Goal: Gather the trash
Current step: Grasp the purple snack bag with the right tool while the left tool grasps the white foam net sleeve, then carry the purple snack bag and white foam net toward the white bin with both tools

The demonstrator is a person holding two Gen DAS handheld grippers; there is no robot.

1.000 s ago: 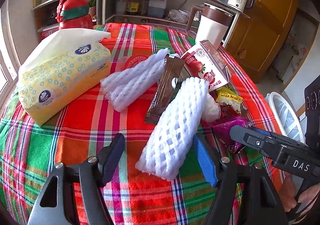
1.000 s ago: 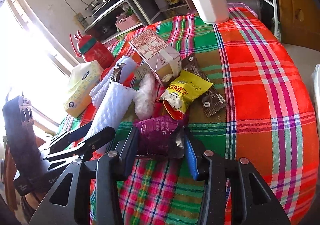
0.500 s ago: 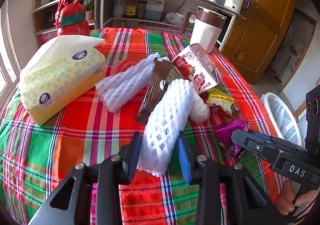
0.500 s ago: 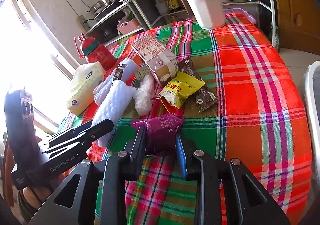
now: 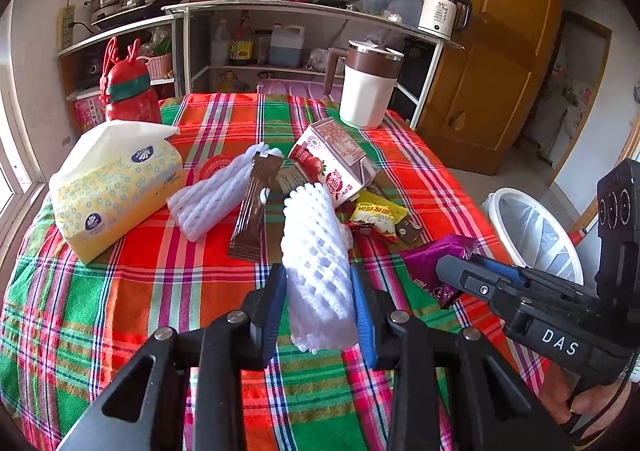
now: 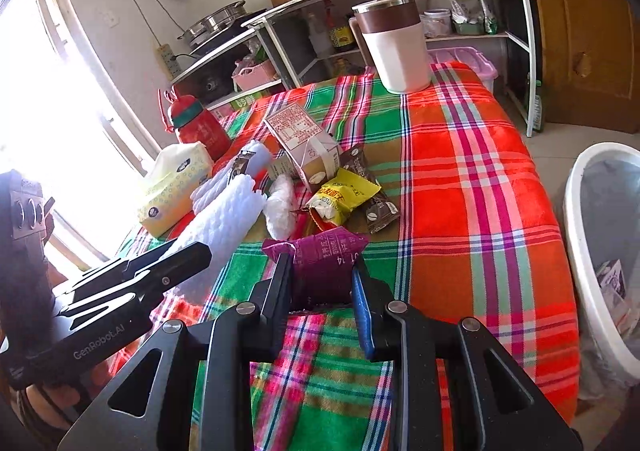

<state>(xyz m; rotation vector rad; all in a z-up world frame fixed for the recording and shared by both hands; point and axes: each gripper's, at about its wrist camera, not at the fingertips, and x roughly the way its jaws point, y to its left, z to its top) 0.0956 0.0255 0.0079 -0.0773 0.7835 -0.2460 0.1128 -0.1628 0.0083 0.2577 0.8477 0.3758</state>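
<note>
My left gripper (image 5: pixel 318 275) has its jaws closing on a white foam net (image 5: pixel 312 227), which its blue pads squeeze and hold tilted above the plaid tablecloth (image 5: pixel 132 291). My right gripper (image 6: pixel 322 267) is shut on a purple snack wrapper (image 6: pixel 316 247), lifted off the cloth. On the table lie a milk carton (image 5: pixel 336 163), a yellow snack packet (image 5: pixel 378 213), a brown sachet (image 5: pixel 254 207), a second foam net (image 5: pixel 212 195) and crumpled clear plastic (image 6: pixel 280 203). A white lined trash bin (image 6: pixel 576 211) stands on the floor to the right of the table.
A yellow tissue pack (image 5: pixel 116 187) and a red bottle (image 5: pixel 128 91) stand at the table's left. A white jug with a brown lid (image 5: pixel 368 91) is at the far edge. Behind are kitchen shelves (image 5: pixel 304 7) and a wooden cupboard (image 5: pixel 500 71).
The left jaws closed from wide open onto the foam net and raised it. The right jaws tightened on the purple wrapper and lifted it. Both grippers rose and drew back from the table.
</note>
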